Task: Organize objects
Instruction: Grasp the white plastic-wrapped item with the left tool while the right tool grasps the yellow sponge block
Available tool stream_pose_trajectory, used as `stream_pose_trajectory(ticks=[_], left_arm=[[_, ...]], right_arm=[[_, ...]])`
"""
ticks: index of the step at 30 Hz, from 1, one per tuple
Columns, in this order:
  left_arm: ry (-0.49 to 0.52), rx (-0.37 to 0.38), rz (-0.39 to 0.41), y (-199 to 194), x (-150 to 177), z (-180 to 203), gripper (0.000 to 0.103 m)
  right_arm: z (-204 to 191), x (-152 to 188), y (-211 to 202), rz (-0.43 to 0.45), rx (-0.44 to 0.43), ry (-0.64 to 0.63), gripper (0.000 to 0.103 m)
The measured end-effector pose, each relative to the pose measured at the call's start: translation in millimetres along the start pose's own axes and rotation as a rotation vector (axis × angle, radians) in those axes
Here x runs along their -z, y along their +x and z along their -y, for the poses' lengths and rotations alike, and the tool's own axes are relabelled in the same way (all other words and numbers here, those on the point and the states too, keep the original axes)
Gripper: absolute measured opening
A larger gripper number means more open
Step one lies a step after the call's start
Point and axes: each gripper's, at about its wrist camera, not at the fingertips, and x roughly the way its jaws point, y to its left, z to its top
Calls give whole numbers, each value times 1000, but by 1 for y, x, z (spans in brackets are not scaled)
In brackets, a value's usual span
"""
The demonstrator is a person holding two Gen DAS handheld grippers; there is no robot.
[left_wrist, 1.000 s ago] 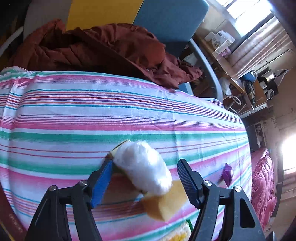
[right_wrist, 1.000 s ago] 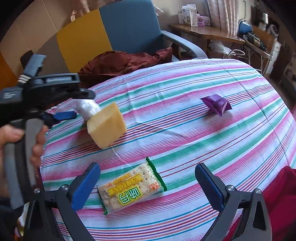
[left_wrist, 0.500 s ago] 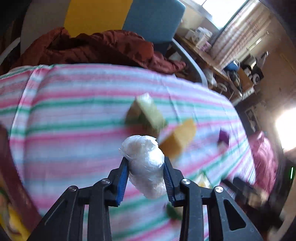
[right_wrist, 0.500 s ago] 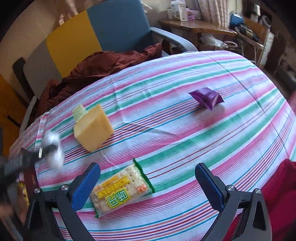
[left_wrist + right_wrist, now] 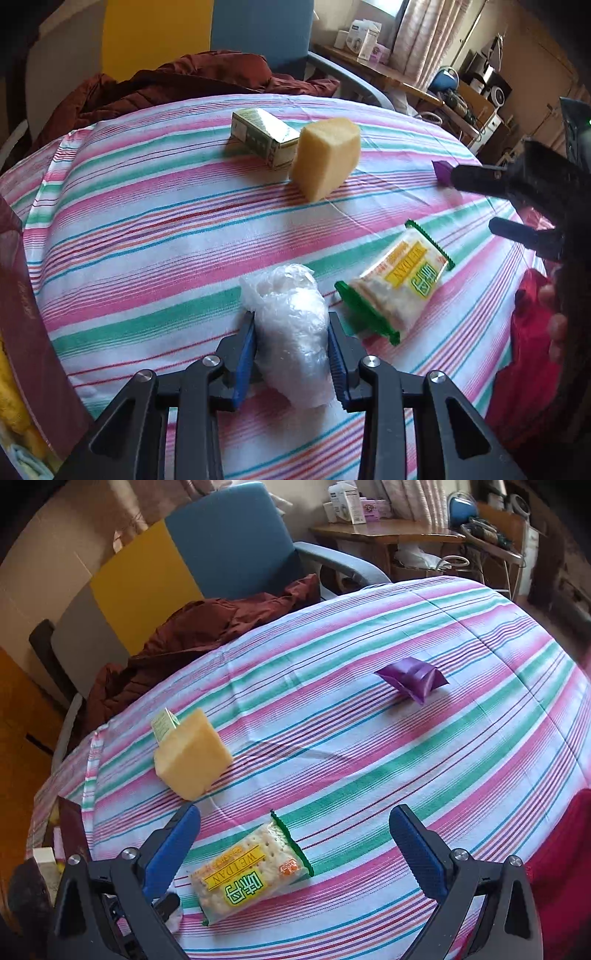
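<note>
Left wrist view: the left gripper (image 5: pixel 291 345) has its jaws clamped on a white plastic-wrapped bundle (image 5: pixel 291 332), which sits low over the near part of the striped tablecloth (image 5: pixel 147 221) on the counter. Just right of the bundle lies a green-edged cracker packet (image 5: pixel 397 282). Farther back a yellow sponge block (image 5: pixel 327 157) touches a small green carton (image 5: pixel 264 136), and a purple pouch (image 5: pixel 412 677) lies well apart on the far right. Right wrist view: the right gripper (image 5: pixel 295 845) hovers with its jaws wide apart above the cracker packet, touching nothing. A dark red garment (image 5: pixel 177 85) lies heaped on the chair behind.
</note>
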Motion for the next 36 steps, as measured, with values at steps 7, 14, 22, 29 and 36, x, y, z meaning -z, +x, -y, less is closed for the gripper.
stream_pose_trajectory(ticks=[7,14,22,29,36], left_arm=[[-53,59,21,-1,3,-8,35],[-50,77,37,3,3,-8,35],[-28,83,61,0,6,-8,35],[-20,96,79,1,8,-9,35],[-1,93,91,0,10,-9,35]], right_arm=[[-6,3,3,-6,-14,-33,103],[-20,8,9,-27,-34,-101,103],[-49,19,7,-30,-73,-227,103],[-101,-8,23,-31,-45,-465,103],[-123,-24,74,-81,44,-568,101]])
